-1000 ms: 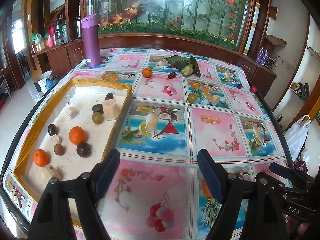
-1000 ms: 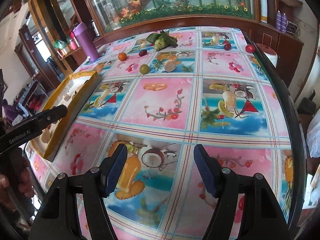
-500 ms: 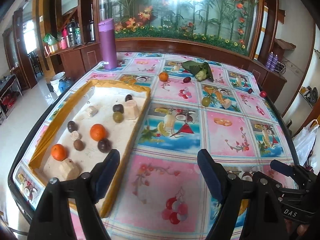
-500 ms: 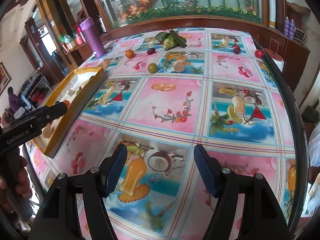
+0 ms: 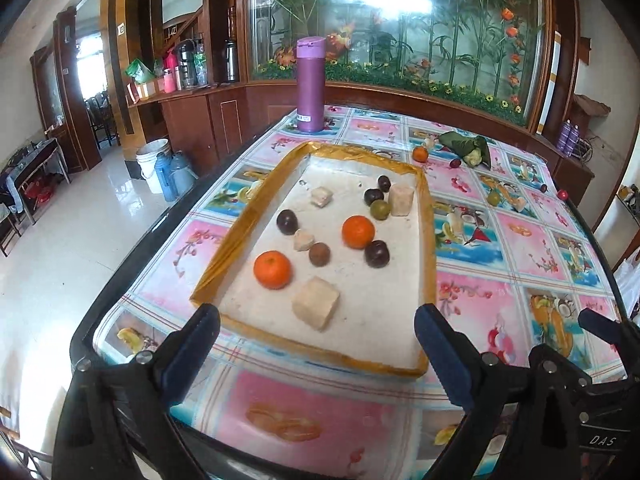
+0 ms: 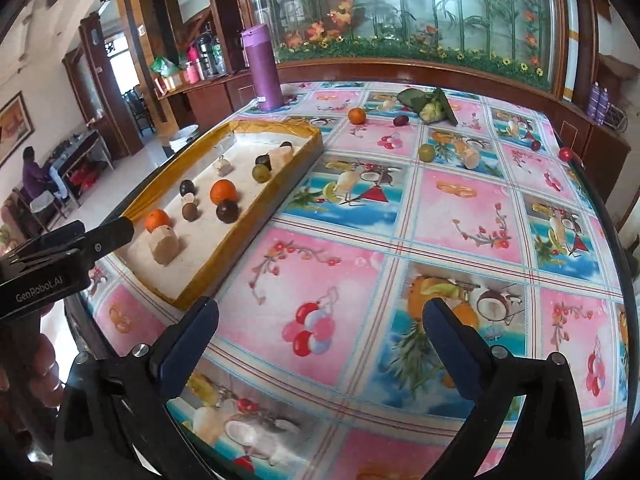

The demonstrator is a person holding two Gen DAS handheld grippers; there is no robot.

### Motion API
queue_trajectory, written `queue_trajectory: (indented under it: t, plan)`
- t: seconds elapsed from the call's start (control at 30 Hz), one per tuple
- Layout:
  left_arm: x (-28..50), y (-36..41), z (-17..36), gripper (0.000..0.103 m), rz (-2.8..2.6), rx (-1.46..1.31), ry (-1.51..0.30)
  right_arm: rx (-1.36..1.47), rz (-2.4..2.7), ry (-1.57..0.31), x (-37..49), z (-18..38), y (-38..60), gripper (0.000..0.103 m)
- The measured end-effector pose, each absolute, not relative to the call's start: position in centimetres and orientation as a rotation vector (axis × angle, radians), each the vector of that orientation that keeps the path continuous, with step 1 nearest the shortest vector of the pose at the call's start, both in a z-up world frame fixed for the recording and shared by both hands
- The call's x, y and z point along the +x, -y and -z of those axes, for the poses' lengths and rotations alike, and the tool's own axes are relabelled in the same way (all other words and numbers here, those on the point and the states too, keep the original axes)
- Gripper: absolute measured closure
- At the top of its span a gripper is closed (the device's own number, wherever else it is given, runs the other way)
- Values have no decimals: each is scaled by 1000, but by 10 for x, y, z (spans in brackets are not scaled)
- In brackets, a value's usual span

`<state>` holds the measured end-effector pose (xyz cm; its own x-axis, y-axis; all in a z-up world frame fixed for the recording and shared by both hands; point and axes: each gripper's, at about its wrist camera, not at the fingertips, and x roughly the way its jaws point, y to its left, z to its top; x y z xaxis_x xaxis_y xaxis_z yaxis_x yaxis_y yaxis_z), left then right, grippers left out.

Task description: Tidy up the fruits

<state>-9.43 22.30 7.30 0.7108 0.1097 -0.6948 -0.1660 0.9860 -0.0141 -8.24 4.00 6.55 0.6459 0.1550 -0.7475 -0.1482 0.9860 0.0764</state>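
A yellow-rimmed tray (image 5: 240, 236) (image 6: 280, 196) with a white floor holds two oranges (image 5: 272, 269), dark plums (image 5: 376, 253), a green fruit (image 5: 379, 210) and tan blocks (image 5: 316, 308). Loose on the fruit-print tablecloth beyond lie an orange (image 6: 356, 115), a dark red plum (image 6: 400, 121), a green fruit (image 6: 426, 153), a small red fruit (image 6: 565, 154) and a leaf-wrapped bundle (image 6: 430, 106). My left gripper (image 5: 316, 314) hovers at the tray's near end. My right gripper (image 6: 320, 304) hangs over bare cloth right of the tray. Both jaws are opening, with nothing between them.
A tall purple flask (image 5: 310, 84) stands behind the tray at the table's far left. The table's dark rim (image 5: 132, 256) runs close along the tray's left side. Buckets (image 5: 152, 164) sit on the floor beyond it. A wooden ledge with a plant display backs the table.
Both views have swung left and drawn back, so the tray now lies straight ahead of the left gripper. Both pairs of jaws stand wider than before.
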Motion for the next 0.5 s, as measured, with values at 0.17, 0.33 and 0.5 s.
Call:
queue_trajectory:
  t: [0.17,0.33,0.5]
  plan:
    - [-99,-231,-67,4,-132,-54,-768,23,-129,-873,-92,-62,-58,0]
    - [-104,-230,-69,4,-104,-48,-743,1,-108,-889,-98,-60,-64,0]
    - [-106,-229,-69,4,-73,-53,-724,6,-81,-896,-104,-60,-61,0]
